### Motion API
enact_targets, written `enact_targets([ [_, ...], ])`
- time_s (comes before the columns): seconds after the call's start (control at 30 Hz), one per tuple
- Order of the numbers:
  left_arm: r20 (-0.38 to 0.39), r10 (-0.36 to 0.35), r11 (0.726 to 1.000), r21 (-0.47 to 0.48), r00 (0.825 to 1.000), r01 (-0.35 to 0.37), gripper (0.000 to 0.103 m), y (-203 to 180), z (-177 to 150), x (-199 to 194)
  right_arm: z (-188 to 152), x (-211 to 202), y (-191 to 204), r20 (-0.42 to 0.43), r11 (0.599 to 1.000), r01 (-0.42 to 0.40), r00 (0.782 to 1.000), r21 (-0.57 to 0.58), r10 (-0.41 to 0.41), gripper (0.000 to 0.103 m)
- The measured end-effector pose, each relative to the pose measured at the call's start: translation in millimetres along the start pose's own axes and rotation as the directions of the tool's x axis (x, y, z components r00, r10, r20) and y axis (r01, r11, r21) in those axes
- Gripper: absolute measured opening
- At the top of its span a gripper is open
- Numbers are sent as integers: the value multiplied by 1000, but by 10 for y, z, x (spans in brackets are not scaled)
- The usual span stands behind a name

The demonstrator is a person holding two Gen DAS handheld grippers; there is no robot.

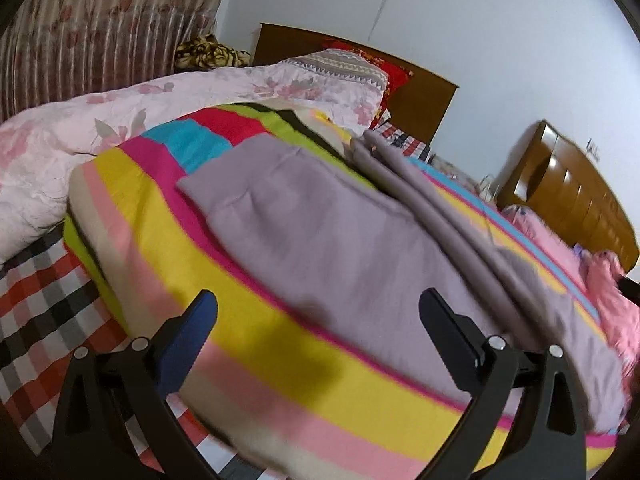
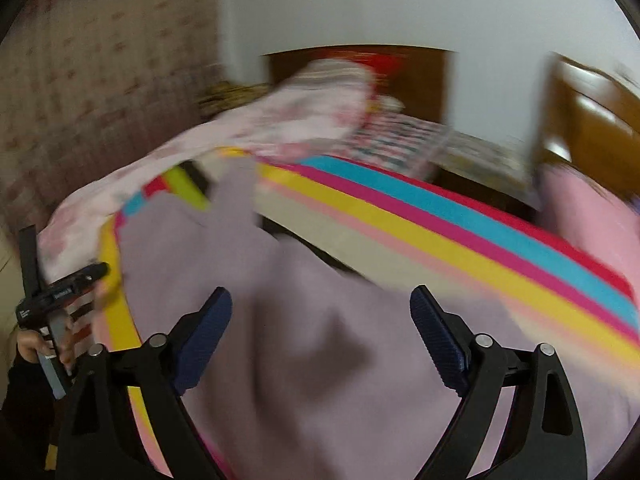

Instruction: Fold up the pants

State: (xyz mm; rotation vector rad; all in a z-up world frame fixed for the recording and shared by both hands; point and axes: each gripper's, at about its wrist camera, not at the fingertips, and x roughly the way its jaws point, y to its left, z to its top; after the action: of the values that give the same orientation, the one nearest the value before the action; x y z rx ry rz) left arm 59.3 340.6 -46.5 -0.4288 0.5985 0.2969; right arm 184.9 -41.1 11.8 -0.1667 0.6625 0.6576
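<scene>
Lilac pants (image 1: 320, 232) lie partly folded on a striped, many-coloured blanket (image 1: 248, 344); a long folded leg (image 1: 420, 184) runs toward the far right. My left gripper (image 1: 320, 300) is open wide above the pants' near edge, with nothing between its blue pads. The right wrist view is blurred by motion. In it my right gripper (image 2: 320, 296) is open over the lilac pants (image 2: 304, 364), and its pads press on nothing. The left gripper (image 2: 67, 250) also shows at the left edge of that view, held by a hand (image 2: 36, 346).
A pink floral quilt (image 1: 120, 120) is heaped behind the blanket. A checked sheet (image 1: 44, 312) covers the bed at the near left. Wooden headboards (image 1: 576, 188) and a pink pillow (image 1: 552, 240) stand at the right, and a striped curtain (image 1: 100, 20) hangs at the far left.
</scene>
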Motion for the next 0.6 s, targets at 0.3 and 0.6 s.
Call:
enact_targets([
  [0.3, -92, 93, 996, -9, 991, -94, 101, 55, 556, 740, 1161, 1809, 579, -157, 977, -215, 965, -5, 212, 55],
  [0.6, -227, 142, 989, -18, 963, -150, 101, 118, 589, 1155, 1342, 2764, 1317, -282, 964, -116, 958, -241, 45, 51],
])
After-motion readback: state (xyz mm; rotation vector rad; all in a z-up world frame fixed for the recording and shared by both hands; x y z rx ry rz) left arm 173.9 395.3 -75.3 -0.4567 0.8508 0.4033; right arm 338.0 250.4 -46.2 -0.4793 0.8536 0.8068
